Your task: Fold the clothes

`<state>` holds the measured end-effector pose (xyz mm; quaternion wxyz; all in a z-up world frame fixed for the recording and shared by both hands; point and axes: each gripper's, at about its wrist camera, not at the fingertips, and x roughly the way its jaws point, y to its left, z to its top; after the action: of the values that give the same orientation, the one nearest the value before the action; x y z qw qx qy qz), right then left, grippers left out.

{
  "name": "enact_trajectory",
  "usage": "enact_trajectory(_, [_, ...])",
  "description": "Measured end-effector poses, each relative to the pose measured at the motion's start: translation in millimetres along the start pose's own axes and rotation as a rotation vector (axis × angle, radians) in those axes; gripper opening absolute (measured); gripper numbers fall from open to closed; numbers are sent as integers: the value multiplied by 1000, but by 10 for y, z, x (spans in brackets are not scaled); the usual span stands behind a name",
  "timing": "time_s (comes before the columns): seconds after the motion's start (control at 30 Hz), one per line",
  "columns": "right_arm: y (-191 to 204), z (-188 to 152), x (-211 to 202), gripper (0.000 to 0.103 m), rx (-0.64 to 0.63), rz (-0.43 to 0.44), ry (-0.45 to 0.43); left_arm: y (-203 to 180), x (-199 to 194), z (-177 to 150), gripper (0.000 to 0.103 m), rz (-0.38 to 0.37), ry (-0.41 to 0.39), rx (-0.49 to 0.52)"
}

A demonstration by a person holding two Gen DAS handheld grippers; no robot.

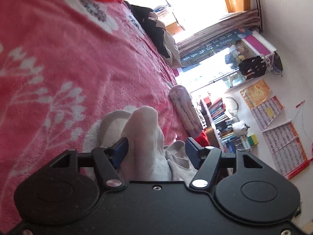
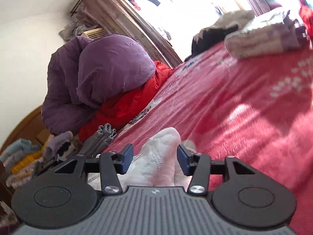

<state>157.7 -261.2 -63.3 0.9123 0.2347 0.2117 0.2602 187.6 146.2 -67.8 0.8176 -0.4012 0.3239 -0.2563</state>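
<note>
While both wrist views tilt, I read the left gripper [image 1: 156, 148] wide around a bunched white garment [image 1: 144, 137]; right gripper [image 2: 155, 157] likewise, pink blanket [image 2: 234, 107] toward 2 o'clock.

One pale garment [image 1: 144, 137] lies between two grippers; two calendars [image 1: 268, 109] at right, two jackets [image 2: 93, 74] upper left.

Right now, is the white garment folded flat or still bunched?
Bunched: the white garment humps up between the open right gripper, not flat on the pink blanket.
</note>
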Motion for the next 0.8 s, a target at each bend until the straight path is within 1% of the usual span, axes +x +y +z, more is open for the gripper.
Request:
enact_trajectory(0.07, [195,5,-72,53,-138,-16,-20,-129,-83,-33,64,23,-10,69])
enact_trajectory(0.2, [515,-37,-128,53,-344,11,4,-462,-272,-167,64,109,-58,277])
enact_trajectory(0.23, [572,-73,-120,53,-372,11,18,-548,-311,-219,64,128,-61,340])
enact_trajectory(0.3, [680,-148,-97,52,-418,11,49,-728,-316,-346,64,138,-38,472])
enact_trajectory(0.37, [726,-208,-88,52,-449,-2,67,-857,-267,-493,64,148,-12,583])
enact_trajectory(0.4, [750,-226,-70,52,-467,-12,73,-857,-193,-544,64,157,-2,602])
enact_trajectory(0.43, [753,-240,-69,52,-472,-18,73,-844,-114,-589,64,167,6,614])
enact_trajectory(0.5, [705,-258,-45,51,-430,-16,73,-817,45,-679,63,187,24,638])
enact_trajectory(0.57, [633,-275,-14,50,-382,-14,77,-723,178,-732,63,202,24,650])
enact_trajectory(0.63, [523,-320,36,50,-331,-8,88,-687,264,-790,63,215,17,703])
enact_trajectory(0.7, [467,-364,80,50,-318,-8,97,-698,340,-840,63,235,17,766])
enact_trajectory(0.8, [403,-407,163,50,-305,-7,98,-615,430,-812,63,238,31,770])
